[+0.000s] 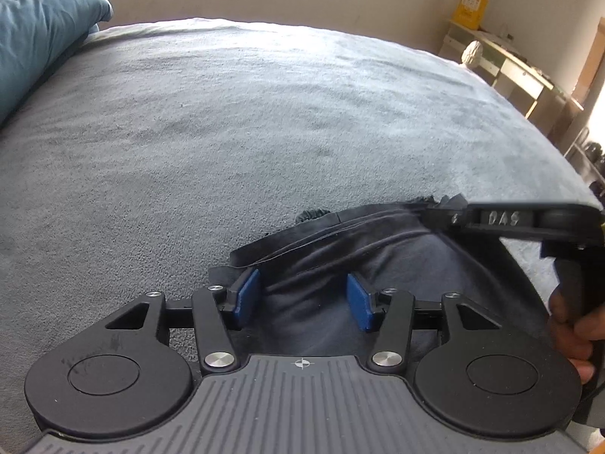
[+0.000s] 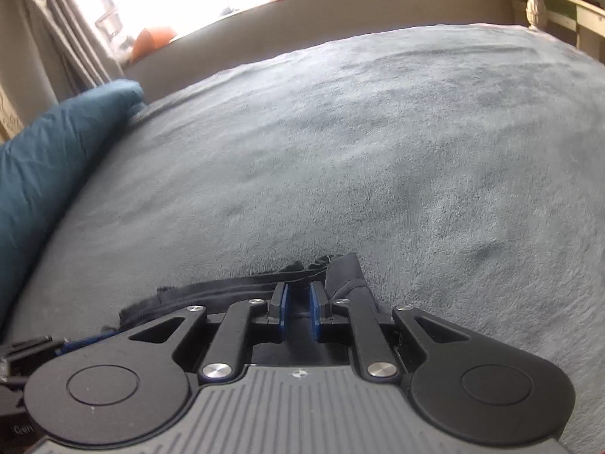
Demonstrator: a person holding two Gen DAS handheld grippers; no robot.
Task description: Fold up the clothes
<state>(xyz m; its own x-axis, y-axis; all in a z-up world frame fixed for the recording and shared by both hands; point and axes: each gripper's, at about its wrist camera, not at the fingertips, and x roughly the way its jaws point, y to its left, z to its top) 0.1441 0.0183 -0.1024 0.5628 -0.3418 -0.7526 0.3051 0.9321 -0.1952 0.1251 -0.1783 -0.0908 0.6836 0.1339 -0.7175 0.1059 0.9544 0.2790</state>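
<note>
We see a dark garment bunched on the grey blanket, at the near edge of the bed.

L gripper: jaws spread wide, blue pads well apart, nothing pinched. Garment lies directly under and between the fingers; its folded hem runs from the L pad up toward the R gripper, which enters from the right w/ a hand on its handle.

R gripper, own view: pads nearly closed, only a narrow gap, dark cloth bunched at the tips. We think it is clamped on the garment edge, but the contact itself is partly hidden. Cloth spreads left of the fingers and a fold rises just right of them.

Teal pillow well apart, far left.
</note>
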